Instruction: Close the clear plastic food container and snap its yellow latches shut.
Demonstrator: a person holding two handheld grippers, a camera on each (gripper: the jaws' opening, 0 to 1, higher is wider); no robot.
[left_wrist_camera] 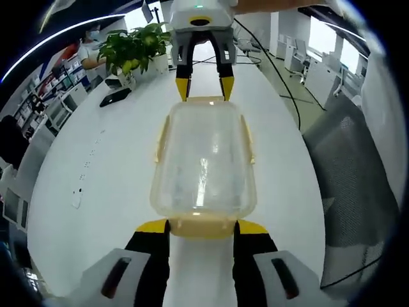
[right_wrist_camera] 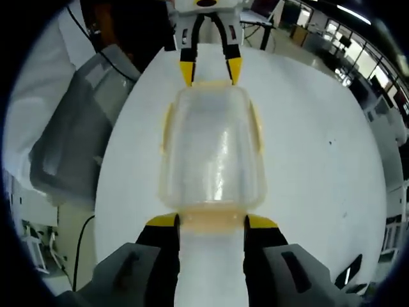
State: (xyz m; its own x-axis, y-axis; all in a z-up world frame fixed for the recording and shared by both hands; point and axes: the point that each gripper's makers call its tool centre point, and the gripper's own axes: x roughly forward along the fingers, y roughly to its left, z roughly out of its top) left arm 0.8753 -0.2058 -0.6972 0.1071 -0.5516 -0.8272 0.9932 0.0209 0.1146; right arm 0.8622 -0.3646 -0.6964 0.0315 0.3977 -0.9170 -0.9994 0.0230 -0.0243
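A clear plastic container [left_wrist_camera: 204,163] with its lid on lies lengthwise on the white table [left_wrist_camera: 96,166]. Yellow latches [left_wrist_camera: 248,137] run along its long sides. My left gripper [left_wrist_camera: 203,225] is open, its yellow-tipped jaws straddling the near end latch [left_wrist_camera: 201,224]. At the far end my right gripper [left_wrist_camera: 204,88] is open around the other end. In the right gripper view the same container [right_wrist_camera: 211,153] lies between my right gripper [right_wrist_camera: 212,221], open around its end latch [right_wrist_camera: 211,220], and the left gripper [right_wrist_camera: 209,70] at the far end. A side latch [right_wrist_camera: 257,128] lies flat against the wall.
A potted plant [left_wrist_camera: 131,48] and a dark flat device [left_wrist_camera: 115,97] sit at the far left of the table. A grey mesh chair [left_wrist_camera: 351,166] stands off the right edge, a cable [left_wrist_camera: 281,70] trails past it. The chair [right_wrist_camera: 77,141] also stands beside the table's left edge.
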